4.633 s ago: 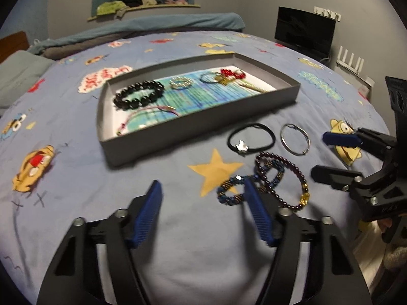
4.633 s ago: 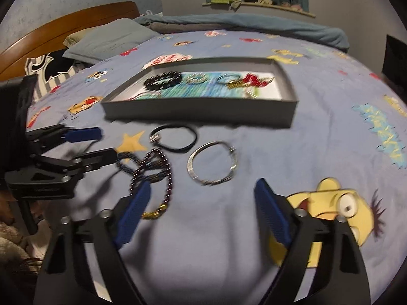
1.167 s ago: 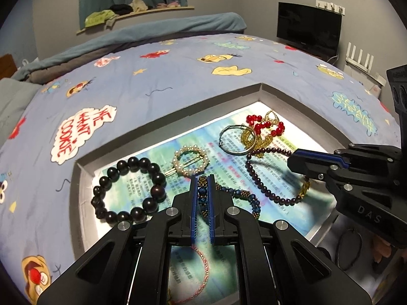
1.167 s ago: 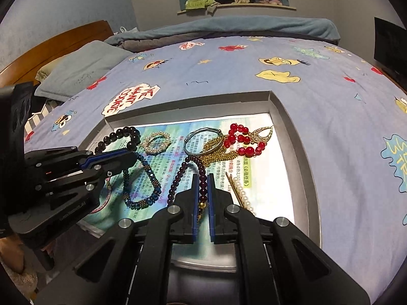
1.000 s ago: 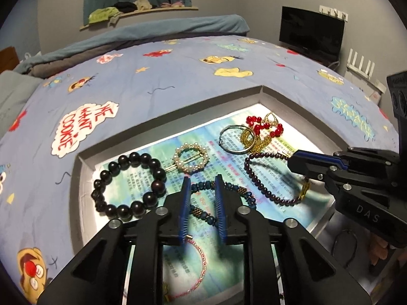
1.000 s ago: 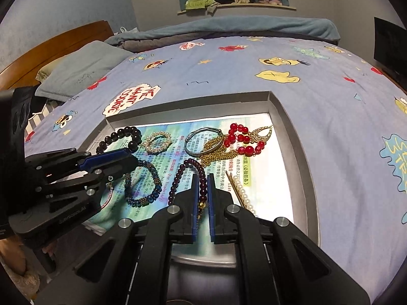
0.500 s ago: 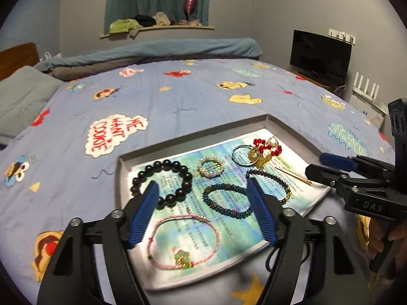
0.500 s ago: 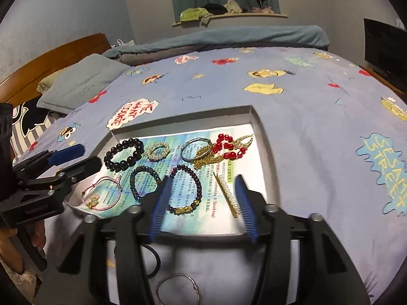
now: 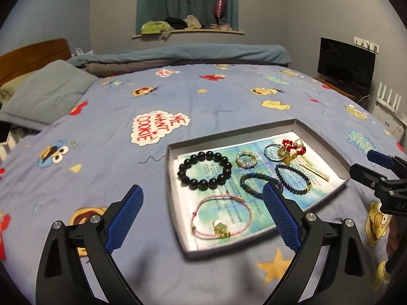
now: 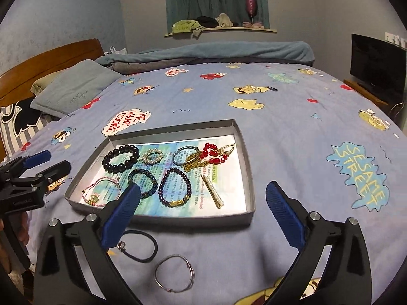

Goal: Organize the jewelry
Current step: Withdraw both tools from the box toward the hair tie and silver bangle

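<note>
The bed (image 10: pixel 292 117) carries a shallow grey tray (image 10: pixel 250 178), and most of the jewelry already lies inside it: a black bead bracelet (image 10: pixel 120 158), a blue bead bracelet (image 10: pixel 142 180), a dark purple bracelet (image 10: pixel 175 186), a pink cord bracelet (image 9: pixel 221 216), a pearl hair clip (image 10: pixel 212 193) and a tangle of red beads with gold chain (image 10: pixel 211 156). Two pieces remain on the bedspread just in front of the tray: a black cord bracelet (image 10: pixel 138 246) and, beside it, a thin silver bangle (image 10: pixel 174 273).

The right tool (image 10: pixel 201 216) hangs above these two with its jaws spread wide and nothing between them; the left tool (image 9: pixel 202 218) is equally wide and empty, over the tray's near-left corner. The next pick is probably one of the two loose pieces. The bangle is thin and lies flat, so one finger should come down inside the ring and one outside. The cord will likely sag once lifted, so it should clear the tray wall before release.

Compared with a second ago, both tools have let go: the blue and purple bracelets they pinched now rest in the tray, and both tools have pulled back and opened.
</note>
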Demonstrator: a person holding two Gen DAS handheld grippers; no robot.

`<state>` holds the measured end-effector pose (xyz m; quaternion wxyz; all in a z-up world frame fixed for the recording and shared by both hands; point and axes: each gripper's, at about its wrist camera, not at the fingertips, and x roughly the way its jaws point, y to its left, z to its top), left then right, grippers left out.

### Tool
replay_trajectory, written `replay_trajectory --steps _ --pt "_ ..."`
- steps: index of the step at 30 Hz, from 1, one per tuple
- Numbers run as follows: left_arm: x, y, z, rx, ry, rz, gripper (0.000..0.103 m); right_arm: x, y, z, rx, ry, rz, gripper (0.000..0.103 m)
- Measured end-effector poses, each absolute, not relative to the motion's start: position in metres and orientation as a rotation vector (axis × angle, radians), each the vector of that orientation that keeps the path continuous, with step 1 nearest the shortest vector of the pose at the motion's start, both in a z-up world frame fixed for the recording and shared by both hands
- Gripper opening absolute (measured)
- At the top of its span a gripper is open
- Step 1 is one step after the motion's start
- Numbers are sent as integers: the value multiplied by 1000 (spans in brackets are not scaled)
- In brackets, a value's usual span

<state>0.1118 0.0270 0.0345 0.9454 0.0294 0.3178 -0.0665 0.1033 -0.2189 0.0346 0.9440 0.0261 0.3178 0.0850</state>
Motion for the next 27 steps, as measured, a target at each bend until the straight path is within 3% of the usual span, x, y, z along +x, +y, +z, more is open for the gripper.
replay_trajectory --steps 27 --pt "33 37 10 38 649 -136 94 46 -220 22 -38 647 72 97"
